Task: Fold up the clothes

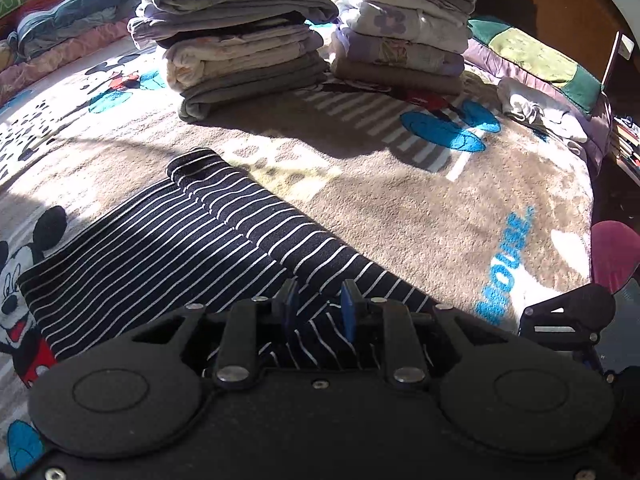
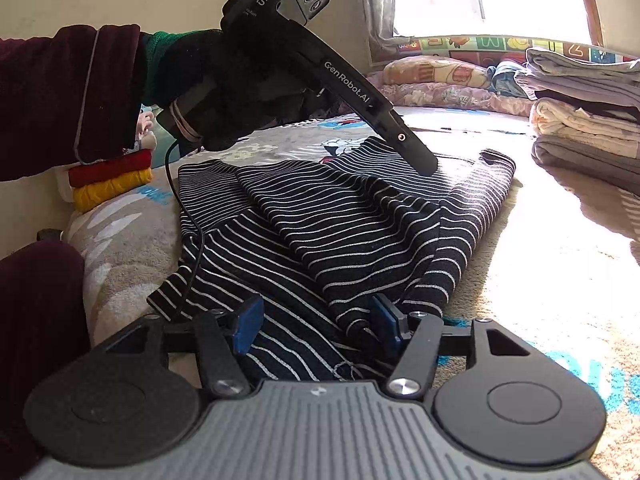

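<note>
A navy garment with thin white stripes [image 1: 180,240] lies partly folded on the bed blanket. My left gripper [image 1: 320,310] sits low at its near edge, its blue pads close together with a bunch of striped cloth pinched between them. In the right wrist view the same garment [image 2: 340,220] spreads ahead of me, with one fold laid over the middle. A gloved hand [image 2: 208,80] holds the left gripper [image 2: 426,166], whose tip rests on the cloth's far part. My right gripper [image 2: 316,322] is wide open over the garment's near hem, cloth lying between its fingers.
Two tall stacks of folded clothes [image 1: 240,40] [image 1: 400,28] stand at the back of the cartoon-mouse blanket [image 1: 400,208]. A crumpled white cloth [image 1: 536,112] lies at the right edge. Red and yellow folded items [image 2: 112,180] sit left, under a dark sleeve [image 2: 60,100]. A black cable [image 2: 192,220] crosses the garment.
</note>
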Demonstrator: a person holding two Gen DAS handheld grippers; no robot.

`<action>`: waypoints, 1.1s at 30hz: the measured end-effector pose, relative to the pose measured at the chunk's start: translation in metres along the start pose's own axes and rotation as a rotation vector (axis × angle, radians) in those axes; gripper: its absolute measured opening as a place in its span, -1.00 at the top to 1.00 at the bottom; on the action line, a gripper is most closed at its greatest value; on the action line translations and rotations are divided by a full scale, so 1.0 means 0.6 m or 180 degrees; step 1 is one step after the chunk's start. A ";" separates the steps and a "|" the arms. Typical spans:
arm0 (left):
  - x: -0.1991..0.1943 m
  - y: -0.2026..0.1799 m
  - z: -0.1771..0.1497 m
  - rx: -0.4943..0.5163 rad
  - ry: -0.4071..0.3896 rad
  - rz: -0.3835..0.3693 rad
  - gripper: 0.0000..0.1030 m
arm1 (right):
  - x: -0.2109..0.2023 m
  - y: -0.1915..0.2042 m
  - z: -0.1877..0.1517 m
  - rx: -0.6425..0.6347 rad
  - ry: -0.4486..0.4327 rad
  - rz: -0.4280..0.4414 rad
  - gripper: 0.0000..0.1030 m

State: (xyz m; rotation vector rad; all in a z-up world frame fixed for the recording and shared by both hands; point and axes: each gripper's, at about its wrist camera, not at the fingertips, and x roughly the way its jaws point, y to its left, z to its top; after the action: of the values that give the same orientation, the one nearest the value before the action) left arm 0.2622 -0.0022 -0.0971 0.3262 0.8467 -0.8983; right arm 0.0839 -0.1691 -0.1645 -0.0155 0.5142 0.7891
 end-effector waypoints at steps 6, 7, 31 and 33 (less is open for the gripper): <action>0.083 -0.021 -0.015 0.0007 0.0242 0.0018 0.53 | 0.003 0.003 -0.001 -0.0032 0.0028 -0.0010 -0.22; 0.081 -0.018 -0.015 -0.0031 0.0228 0.0037 0.52 | 0.003 0.003 -0.001 -0.0038 0.0030 -0.0013 -0.22; 0.135 0.128 0.094 -0.0632 -0.0302 0.0726 0.59 | 0.007 -0.001 -0.005 0.0007 0.0036 0.0056 -0.31; 0.145 0.143 0.109 -0.0712 -0.0384 0.0724 0.58 | 0.007 -0.002 -0.005 0.0017 0.0033 0.0065 -0.31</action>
State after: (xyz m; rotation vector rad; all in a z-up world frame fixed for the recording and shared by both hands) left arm 0.3925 -0.0362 -0.1288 0.1672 0.7725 -0.5991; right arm 0.0856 -0.1679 -0.1691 -0.0095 0.5270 0.8079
